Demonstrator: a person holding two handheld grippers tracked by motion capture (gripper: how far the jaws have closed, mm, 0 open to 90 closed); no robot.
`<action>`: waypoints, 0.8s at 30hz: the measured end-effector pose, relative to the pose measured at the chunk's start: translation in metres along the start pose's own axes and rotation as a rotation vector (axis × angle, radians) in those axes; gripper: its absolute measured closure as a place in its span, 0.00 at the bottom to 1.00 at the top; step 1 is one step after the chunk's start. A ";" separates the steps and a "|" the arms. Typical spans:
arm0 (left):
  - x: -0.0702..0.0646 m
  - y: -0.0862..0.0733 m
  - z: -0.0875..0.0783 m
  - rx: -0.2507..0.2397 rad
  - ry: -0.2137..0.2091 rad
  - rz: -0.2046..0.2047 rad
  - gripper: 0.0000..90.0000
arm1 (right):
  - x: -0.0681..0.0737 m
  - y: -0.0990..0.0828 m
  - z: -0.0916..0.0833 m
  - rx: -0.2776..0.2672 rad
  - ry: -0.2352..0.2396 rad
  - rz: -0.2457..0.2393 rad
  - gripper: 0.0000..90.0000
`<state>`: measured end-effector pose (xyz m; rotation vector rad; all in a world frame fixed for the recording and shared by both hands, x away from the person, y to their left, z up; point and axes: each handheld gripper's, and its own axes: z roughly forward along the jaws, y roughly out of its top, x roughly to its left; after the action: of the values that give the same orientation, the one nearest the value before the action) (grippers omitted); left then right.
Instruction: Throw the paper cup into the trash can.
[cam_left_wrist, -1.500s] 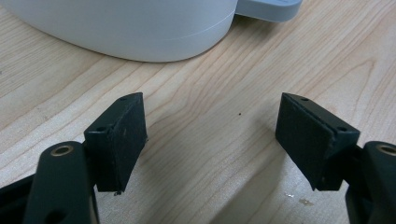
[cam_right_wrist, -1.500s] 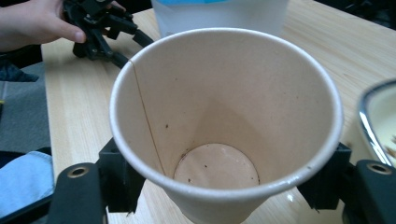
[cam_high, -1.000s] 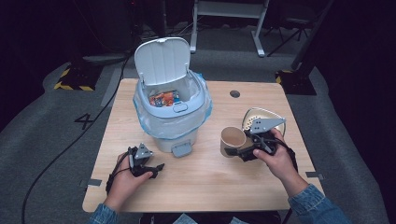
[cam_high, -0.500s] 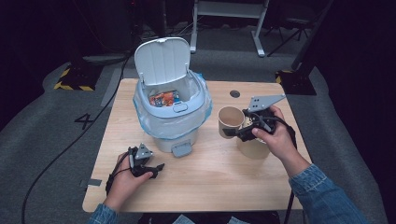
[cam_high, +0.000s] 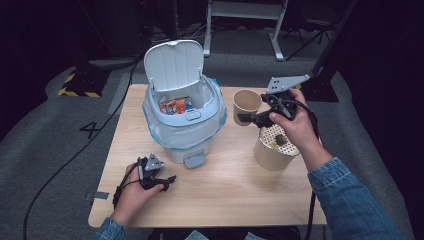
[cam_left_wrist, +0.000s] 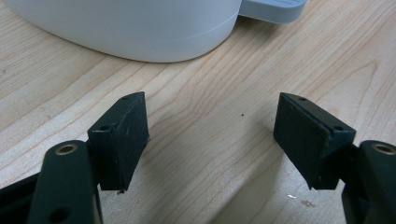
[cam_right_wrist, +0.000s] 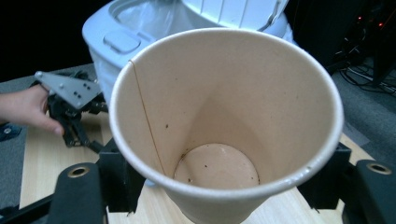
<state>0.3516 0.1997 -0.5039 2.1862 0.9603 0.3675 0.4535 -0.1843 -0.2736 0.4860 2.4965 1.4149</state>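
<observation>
**Paper cup held aloft beside the open bin**

Your right gripper (cam_high: 248, 118) pinches a tan paper cup (cam_high: 246, 106) by its sides, one black jaw against each wall, and holds it above the light wooden table (cam_high: 240, 195), just right of the pale blue pedal bin (cam_high: 182, 122). In the right gripper view the cup (cam_right_wrist: 224, 126) is upright, mouth open toward the camera, with small dark specks on its bare bottom. The bin's white lid (cam_high: 173, 65) stands raised at the far side; a clear liner is folded over its rim, and an orange packet (cam_high: 175, 105) lies inside. Below your right hand sits a cream cylindrical container with a perforated top (cam_high: 272, 147).

Your left gripper (cam_high: 167, 181) rests near the table's near left edge, just near of the bin's foot pedal (cam_high: 194, 160). Its jaws are spread wide over bare wood with nothing between them.
</observation>
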 end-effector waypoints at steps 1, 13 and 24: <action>0.000 0.000 0.000 0.000 0.000 0.000 0.30 | 0.000 0.000 0.000 0.000 0.000 0.000 0.33; 0.000 0.001 0.001 0.006 -0.006 0.007 0.26 | -0.011 0.036 0.016 -0.062 -0.027 0.009 0.32; 0.001 0.004 0.004 0.010 -0.009 0.018 0.22 | -0.013 0.066 0.036 -0.113 -0.023 0.008 0.32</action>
<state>0.3561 0.1969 -0.5041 2.2051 0.9407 0.3613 0.4893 -0.1292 -0.2345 0.4880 2.3835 1.5344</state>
